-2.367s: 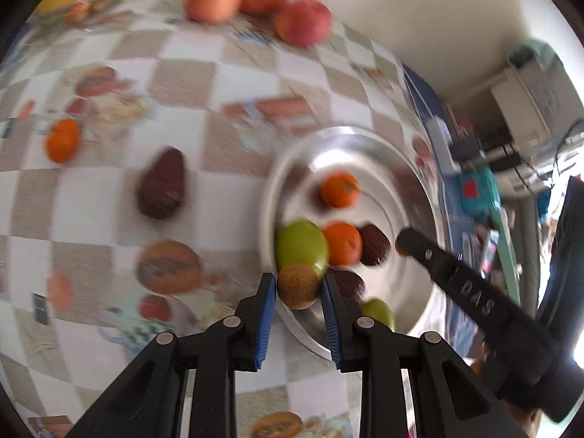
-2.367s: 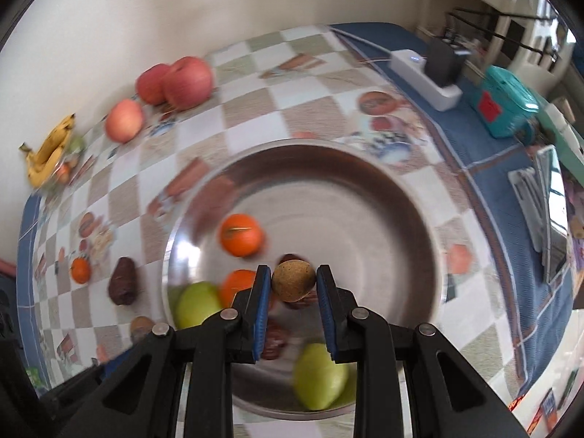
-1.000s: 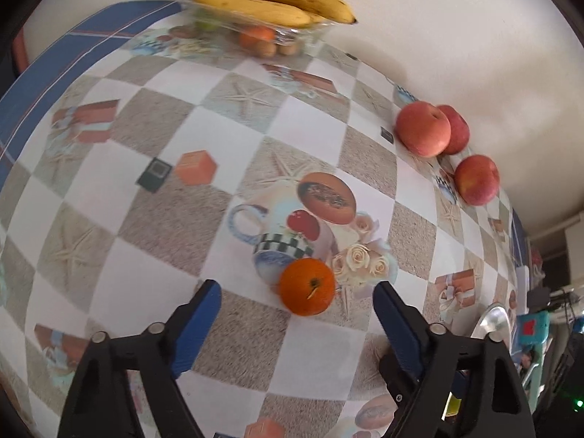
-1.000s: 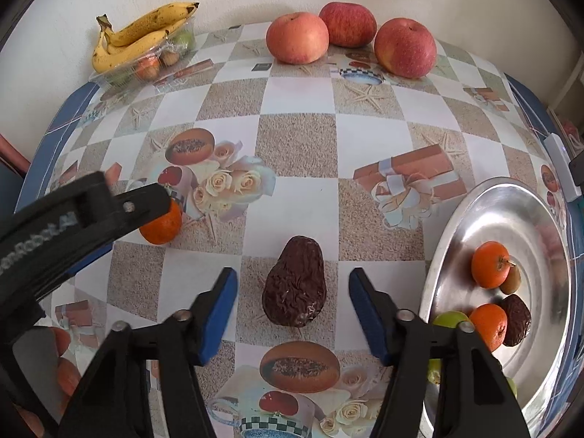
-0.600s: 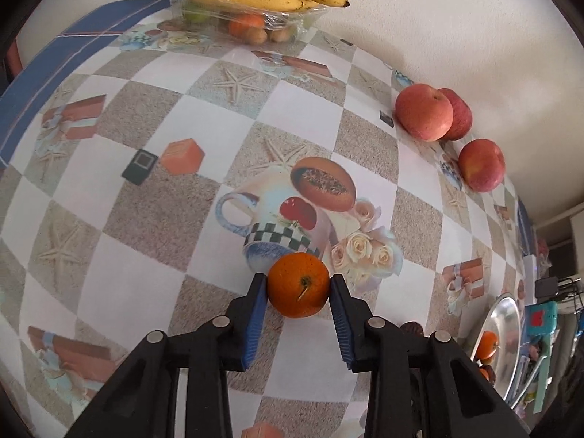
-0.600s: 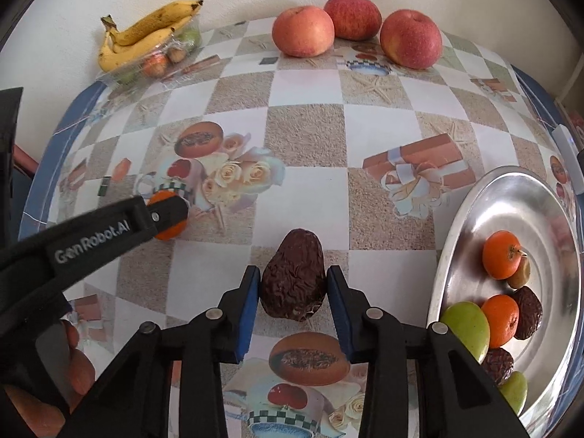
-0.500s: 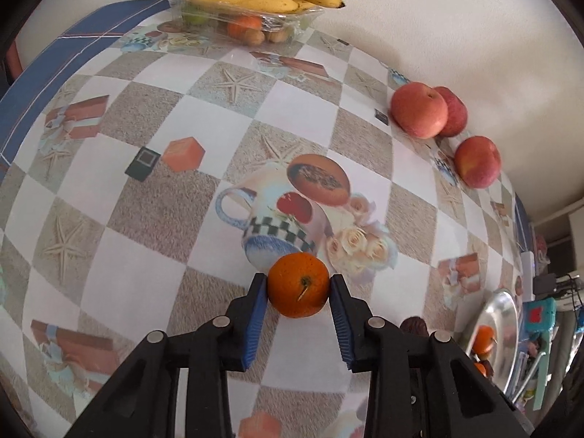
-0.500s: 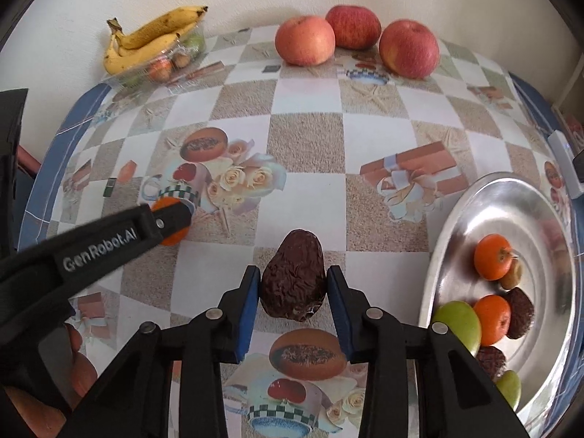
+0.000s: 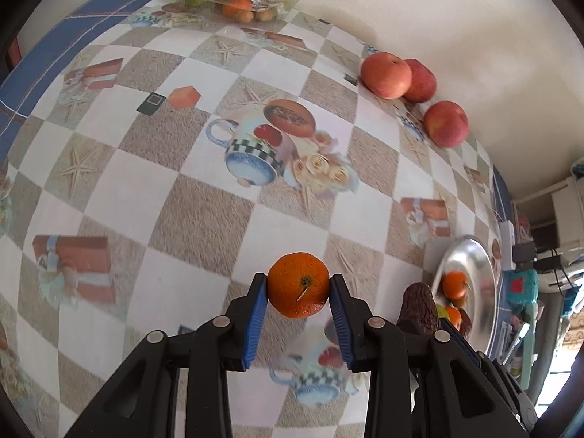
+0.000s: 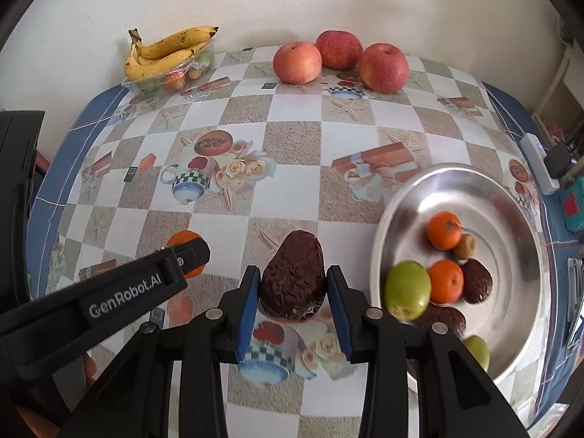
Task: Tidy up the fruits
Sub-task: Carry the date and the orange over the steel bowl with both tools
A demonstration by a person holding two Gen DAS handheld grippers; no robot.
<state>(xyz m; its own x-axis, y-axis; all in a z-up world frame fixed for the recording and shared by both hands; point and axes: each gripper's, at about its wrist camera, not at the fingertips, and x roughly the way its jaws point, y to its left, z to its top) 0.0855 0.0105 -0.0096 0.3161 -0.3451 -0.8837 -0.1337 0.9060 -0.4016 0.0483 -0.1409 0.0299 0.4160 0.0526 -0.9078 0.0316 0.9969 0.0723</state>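
My left gripper [image 9: 298, 292] is shut on an orange mandarin [image 9: 298, 284], held above the patterned tablecloth. My right gripper [image 10: 294, 290] is shut on a dark wrinkled avocado [image 10: 294, 281], just left of the steel bowl [image 10: 518, 200]. The bowl holds two mandarins [image 10: 444, 230], a green apple [image 10: 407, 289], dark avocados and small fruit. In the left wrist view the avocado [image 9: 418, 308] and the bowl [image 9: 483, 273] sit at the lower right. The left gripper's arm [image 10: 109, 292] crosses the right wrist view, with the mandarin [image 10: 184, 241] partly hidden behind its finger.
Three red apples [image 10: 341, 59] sit by the far wall. A clear tray with bananas [image 10: 166, 53] and small fruit stands at the back left. A white power strip [image 10: 536, 162] and teal box lie right of the bowl. The table's blue edge runs along the left.
Both grippers closed on their fruit, the left on the mandarin and the right on the avocado, then lifted them and moved right toward the bowl.
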